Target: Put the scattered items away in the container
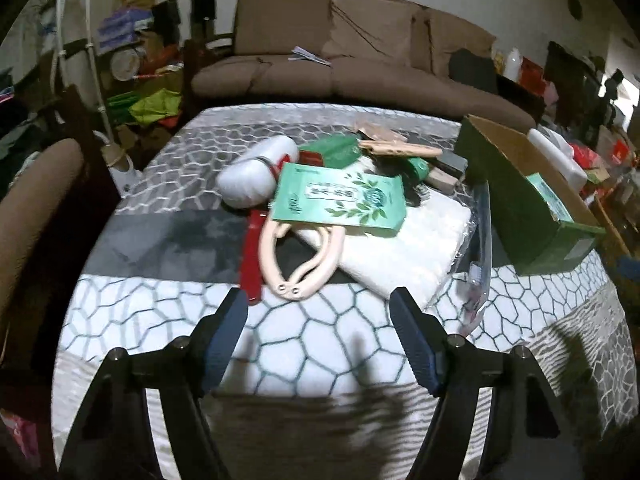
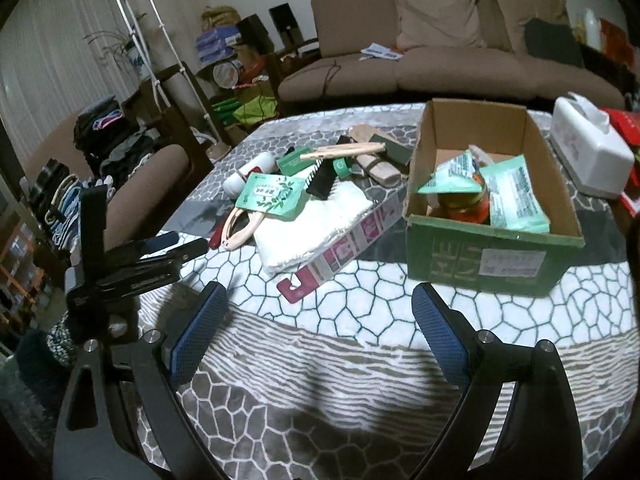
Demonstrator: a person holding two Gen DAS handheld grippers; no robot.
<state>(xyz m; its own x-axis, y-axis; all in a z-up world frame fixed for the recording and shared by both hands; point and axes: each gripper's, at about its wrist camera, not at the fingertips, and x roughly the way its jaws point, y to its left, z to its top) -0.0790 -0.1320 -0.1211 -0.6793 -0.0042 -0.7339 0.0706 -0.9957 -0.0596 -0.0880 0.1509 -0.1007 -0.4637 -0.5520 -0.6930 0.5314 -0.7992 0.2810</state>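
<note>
A pile of items lies on the patterned table. A green wipes pack (image 1: 340, 200) (image 2: 272, 194) rests on a beige hanger-like clip (image 1: 300, 256) (image 2: 240, 230), a red-handled tool (image 1: 252, 256) and a white packaged cloth (image 1: 404, 236) (image 2: 316, 228). A white case (image 1: 256, 172) and a wooden brush (image 2: 342, 151) lie behind. The green cardboard box (image 2: 492, 252) (image 1: 524, 212) holds green packs and an orange jar (image 2: 464, 204). My left gripper (image 1: 320, 304) is open and empty just short of the beige clip. My right gripper (image 2: 316, 300) is open and empty in front of the box.
A white tissue dispenser (image 2: 588, 148) stands right of the box. A clear-packed toothbrush (image 1: 478, 264) lies between cloth and box. A brown sofa (image 2: 440, 60) stands behind the table, an armchair (image 1: 36, 208) on the left, and cluttered shelves in the far left.
</note>
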